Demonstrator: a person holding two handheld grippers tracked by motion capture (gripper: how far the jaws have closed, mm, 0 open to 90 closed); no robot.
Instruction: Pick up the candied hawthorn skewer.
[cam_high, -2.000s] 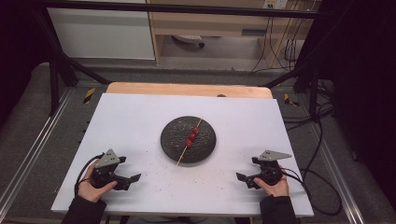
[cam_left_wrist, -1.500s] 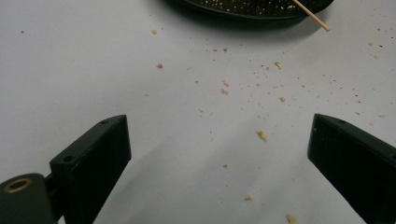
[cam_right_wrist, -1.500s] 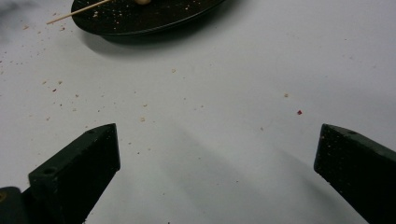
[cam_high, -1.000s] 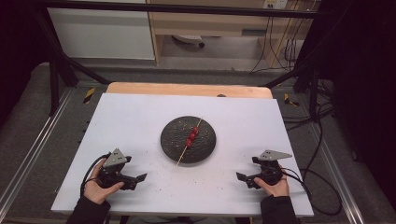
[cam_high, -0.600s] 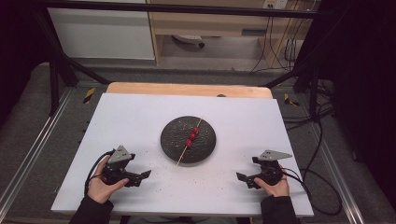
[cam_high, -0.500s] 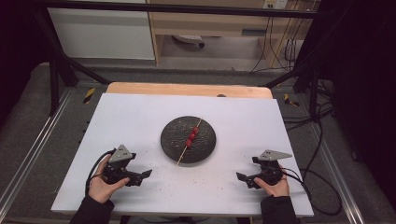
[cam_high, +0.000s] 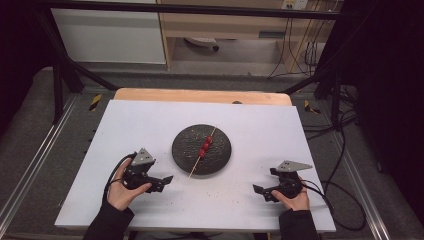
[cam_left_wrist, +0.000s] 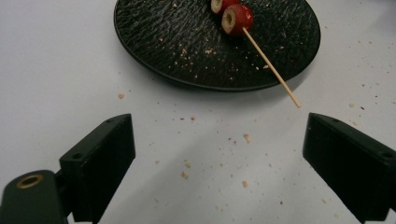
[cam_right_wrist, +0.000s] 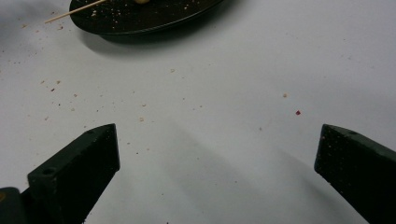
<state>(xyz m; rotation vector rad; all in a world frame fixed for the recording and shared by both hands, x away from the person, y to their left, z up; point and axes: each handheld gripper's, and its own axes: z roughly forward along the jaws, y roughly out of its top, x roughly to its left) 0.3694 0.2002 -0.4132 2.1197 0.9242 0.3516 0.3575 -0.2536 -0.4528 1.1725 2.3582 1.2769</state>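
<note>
Two hand-held grippers rest low over a white table (cam_high: 150, 125), both with jaws spread wide and nothing between them. The left gripper (cam_high: 162, 181), held in the person's left hand (cam_high: 121, 191), sits near the table's front-left part, its jaws pointing toward a round black plate (cam_high: 187, 150). In the left gripper view, bare white surface scattered with crumbs (cam_left_wrist: 246, 138) lies between the jaws, and the plate's near rim stands just beyond them. The right gripper (cam_high: 262, 191), in the right hand (cam_high: 295, 200), lies close to the front edge on the right side, well apart from the plate, with an open stretch of table between them.

On the plate, at the table's centre, lies a wooden skewer (cam_high: 196, 166) threaded with red fruit pieces (cam_high: 205, 146); its bare near end juts over the plate's front rim toward the left gripper. Broad white margins surround the plate on all sides. A strip of wooden tabletop (cam_high: 200, 95) shows along the far edge.
</note>
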